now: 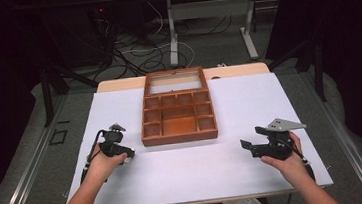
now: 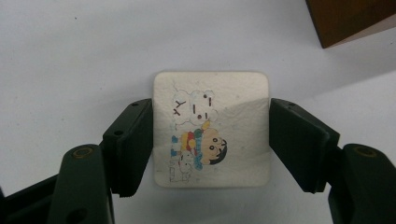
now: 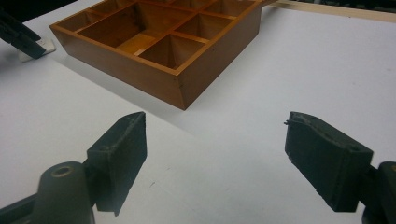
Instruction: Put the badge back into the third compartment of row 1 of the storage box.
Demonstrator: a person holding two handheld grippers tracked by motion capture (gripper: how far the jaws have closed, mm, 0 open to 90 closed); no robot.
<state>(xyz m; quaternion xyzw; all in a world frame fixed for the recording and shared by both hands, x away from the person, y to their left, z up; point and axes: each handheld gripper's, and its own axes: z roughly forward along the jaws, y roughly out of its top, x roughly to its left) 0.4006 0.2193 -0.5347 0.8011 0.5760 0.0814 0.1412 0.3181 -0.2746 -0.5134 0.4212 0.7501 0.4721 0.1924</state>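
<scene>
Both of your left jaws pinched the flat card (image 2: 211,129) by its side edges, tray (image 1: 177,106) lying just beyond to the right.

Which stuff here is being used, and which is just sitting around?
Being used:
- left claw, shut on the cartoon card
- wooden tray close by

Just there:
- right claw, open over bare table
- cables on the floor
</scene>
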